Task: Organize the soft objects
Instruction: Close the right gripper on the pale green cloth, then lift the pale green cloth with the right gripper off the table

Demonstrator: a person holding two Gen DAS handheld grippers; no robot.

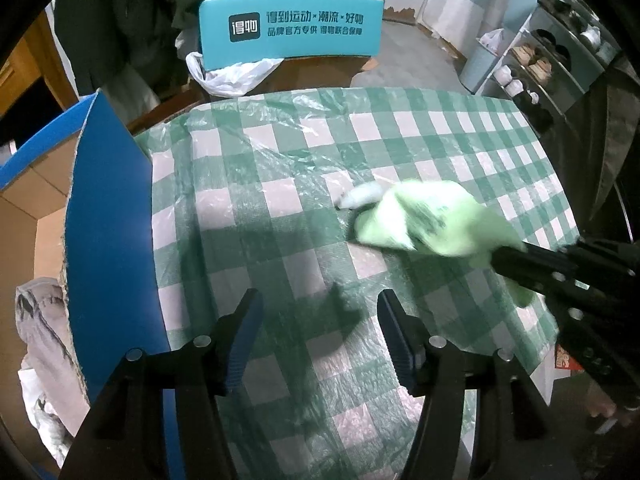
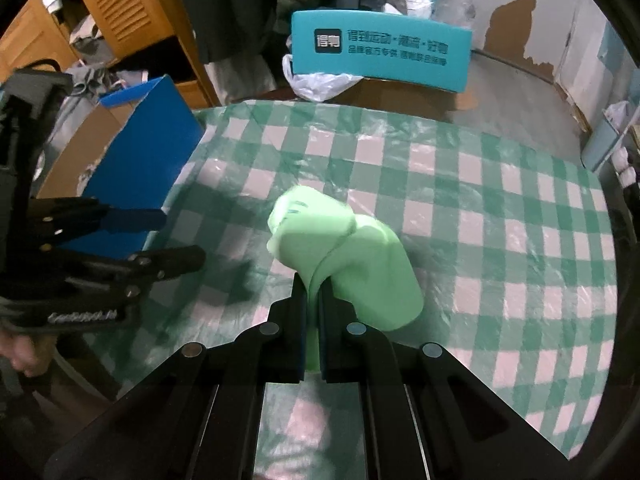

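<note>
The light green soft cloth [image 2: 352,256] is hanging over the middle of the green-checked tablecloth [image 2: 500,208], pinched between the clenched fingers of the right gripper [image 2: 314,292]. The left gripper [image 1: 320,312] is hovering with fingers spread and holding nothing, just beside the blue cardboard box [image 1: 108,208] sitting at the table's left edge. Bare checked cloth is stretching away toward the teal chair back [image 1: 288,32] at the far edge.

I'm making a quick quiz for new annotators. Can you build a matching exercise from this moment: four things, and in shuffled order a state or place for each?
Things:
1. left tool
2. right tool
3. blue box
4. teal sign

States or places:
A. stands beyond the table's far edge
B. shut on the green cloth
C. open, holding nothing
D. sits at the table's left edge

Pairs: 1-C, 2-B, 3-D, 4-A
</note>
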